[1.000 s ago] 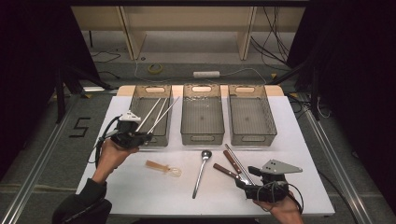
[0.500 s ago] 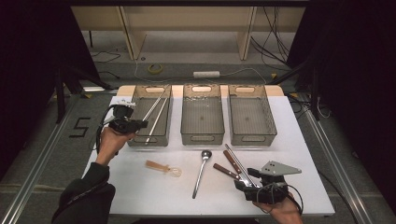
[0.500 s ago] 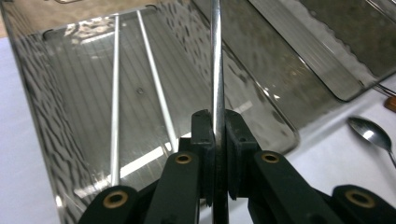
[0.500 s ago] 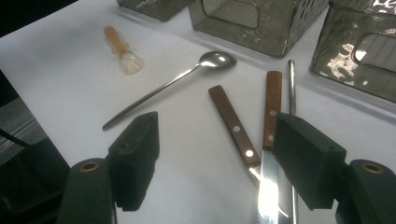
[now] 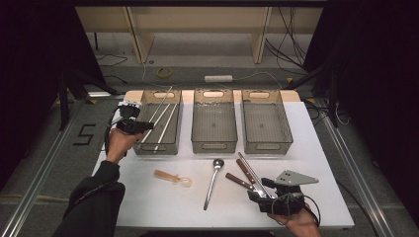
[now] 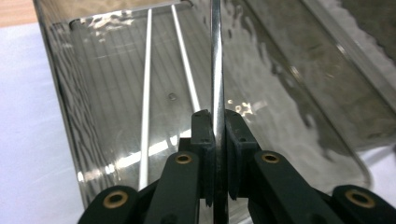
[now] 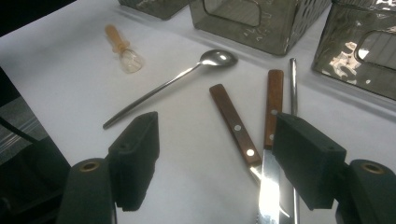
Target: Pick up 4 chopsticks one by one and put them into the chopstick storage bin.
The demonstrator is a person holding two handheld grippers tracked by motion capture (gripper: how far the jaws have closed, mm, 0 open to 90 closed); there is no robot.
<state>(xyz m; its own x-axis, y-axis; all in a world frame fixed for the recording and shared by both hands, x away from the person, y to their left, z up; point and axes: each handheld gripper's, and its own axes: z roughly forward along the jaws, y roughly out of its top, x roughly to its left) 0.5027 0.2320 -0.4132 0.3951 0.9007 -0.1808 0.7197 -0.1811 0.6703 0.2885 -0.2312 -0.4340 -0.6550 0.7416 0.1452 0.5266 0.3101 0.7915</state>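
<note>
My left gripper [image 5: 141, 127] is at the left wall of the left clear bin [image 5: 168, 148], shut on a thin metal rod [image 5: 161, 102] that slants up over the bin. In the left gripper view the jaws [image 6: 217, 122] pinch that rod [image 6: 216, 56], and two more rods [image 6: 145, 93] lie on the bin's floor [image 6: 280, 93]. My right gripper [image 5: 258, 195] rests open near the table's front edge. Its jaws [image 7: 217, 140] point at two wooden-handled knives [image 7: 233, 126], with a metal rod [image 7: 293, 84] beside them.
A metal spoon [image 5: 213, 180] and a small wooden-handled clear scoop [image 5: 173, 177] lie on the white table ahead of the bins. The middle bin [image 5: 213, 145] and the right bin [image 5: 267, 147] stand in a row with the left one.
The left hand has carried the held rod farther from the table's front, along the left bin's left side. The right gripper has stayed still.
</note>
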